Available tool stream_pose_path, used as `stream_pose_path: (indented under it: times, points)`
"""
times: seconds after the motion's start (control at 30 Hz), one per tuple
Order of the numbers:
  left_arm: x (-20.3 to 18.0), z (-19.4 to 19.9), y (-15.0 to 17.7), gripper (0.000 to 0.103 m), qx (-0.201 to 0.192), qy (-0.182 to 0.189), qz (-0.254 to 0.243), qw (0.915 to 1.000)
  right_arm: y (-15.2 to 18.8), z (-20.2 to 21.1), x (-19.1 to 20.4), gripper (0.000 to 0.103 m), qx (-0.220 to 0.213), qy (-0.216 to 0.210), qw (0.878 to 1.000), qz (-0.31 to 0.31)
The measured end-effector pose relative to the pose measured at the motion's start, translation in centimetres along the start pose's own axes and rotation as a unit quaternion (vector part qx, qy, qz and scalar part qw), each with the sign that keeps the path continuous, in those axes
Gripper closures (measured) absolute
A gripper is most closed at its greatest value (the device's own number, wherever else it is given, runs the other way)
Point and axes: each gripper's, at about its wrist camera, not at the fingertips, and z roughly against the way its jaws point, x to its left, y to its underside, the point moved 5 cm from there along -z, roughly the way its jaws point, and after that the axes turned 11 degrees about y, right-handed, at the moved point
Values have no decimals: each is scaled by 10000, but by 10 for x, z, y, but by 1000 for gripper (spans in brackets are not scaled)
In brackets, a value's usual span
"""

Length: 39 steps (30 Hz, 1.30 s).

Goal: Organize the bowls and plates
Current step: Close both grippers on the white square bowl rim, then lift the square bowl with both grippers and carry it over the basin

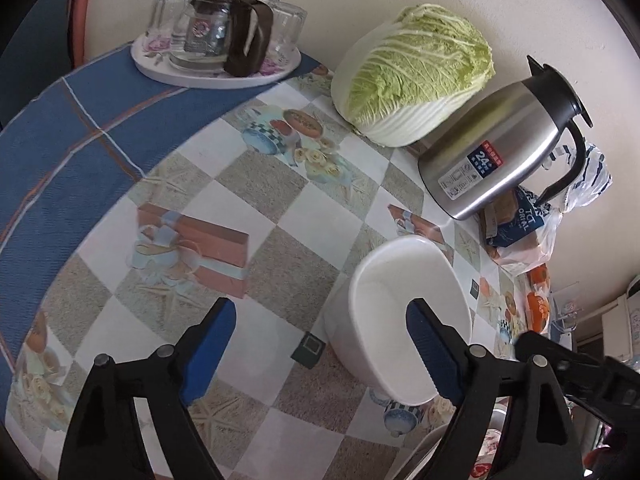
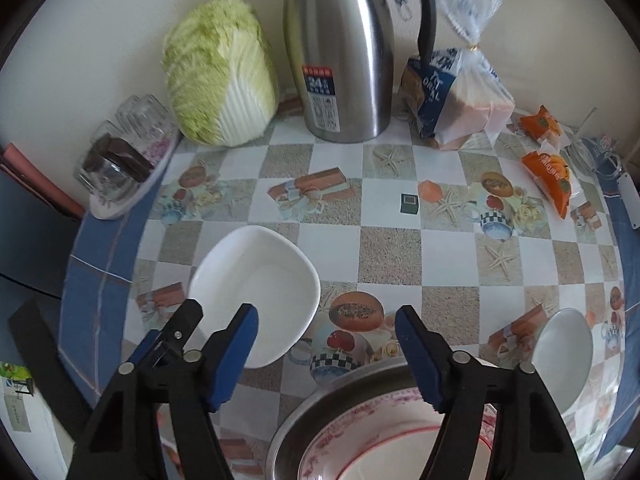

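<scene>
At the far left of the round table (image 1: 280, 216), seen from the left wrist, a flowered tray (image 1: 216, 74) carries upturned glasses (image 1: 168, 16) and a glass pot with a brown handle (image 1: 224, 32); to its right a head of napa cabbage (image 1: 412, 80) leans against the wall; next comes a steel thermos jug (image 1: 496, 152) with a black handle, and beyond it a bagged loaf of bread (image 1: 516, 228); the left gripper (image 1: 320, 344) hangs with its blue-padded jaws spread wide, one finger over bare cloth, the other over the white square bowl (image 1: 404, 320), with no pad seen pressing on it.

From the right wrist the same things run left to right: tray (image 2: 120, 200), cabbage (image 2: 220, 76), jug (image 2: 340, 52), bread (image 2: 460, 96), then two orange snack packets (image 2: 548, 172) near the table's right edge; the white square bowl (image 2: 260, 280) rests on the cloth left of centre, the left gripper's black tip (image 2: 180, 324) at its near rim; the right gripper (image 2: 326, 344) stands moderately open, holding nothing, one finger over the square bowl's near rim, the other over a steel basin (image 2: 292, 432) that holds a pink-flowered plate (image 2: 352, 440); a white round bowl (image 2: 564, 356) sits at the table's right edge, well apart from the square one.
</scene>
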Motion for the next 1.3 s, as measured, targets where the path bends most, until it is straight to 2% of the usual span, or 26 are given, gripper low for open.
stream_pose_path:
  times: [0.07, 0.1, 0.17, 0.33, 0.4, 0.47, 0.63, 0.67, 0.7, 0.8, 0.9, 1.13, 1.3]
  points:
    - [0, -6, 1, 18, 51, 47, 31, 10000, 0, -8, 5, 36, 41, 0, 10000, 67]
    - [1, -8, 1, 28, 62, 33, 31, 10000, -1, -11, 8, 37, 51, 8, 9999, 98]
    - [2, -14, 3, 40, 128, -35, 49, 9999, -1, -18, 12, 39, 61, 61, 9999, 133]
    - [4, -24, 5, 40, 200, 34, 124, 9997, -2, -33, 15, 49, 120, 251, 9995, 121]
    - [4, -25, 6, 40, 196, 93, 154, 9996, -3, -39, 15, 58, 157, 233, 9996, 72]
    - [3, -26, 6, 41, 196, 123, 153, 9996, -3, -43, 15, 62, 182, 222, 9996, 38]
    - [1, -31, 8, 50, 222, 158, 169, 9995, -3, -51, 16, 79, 258, 154, 9995, 14]
    - [0, -32, 8, 56, 233, 190, 172, 9994, -3, -52, 16, 85, 247, 156, 9996, 34]
    - [0, -33, 9, 63, 244, 210, 178, 9993, -3, -53, 17, 87, 231, 187, 9995, 48]
    - [-1, -35, 10, 71, 248, 343, 213, 9989, -2, -56, 19, 91, 254, 161, 9995, 98]
    - [-2, -37, 11, 74, 259, 445, 259, 9983, 0, -58, 22, 91, 267, 186, 9993, 172]
    - [-3, -36, 12, 78, 269, 388, 156, 9988, 7, -61, 30, 91, 323, 312, 9984, 356]
    - [-1, -30, 10, 79, 291, 420, 177, 9985, 11, -53, 31, 91, 295, 234, 9986, 359]
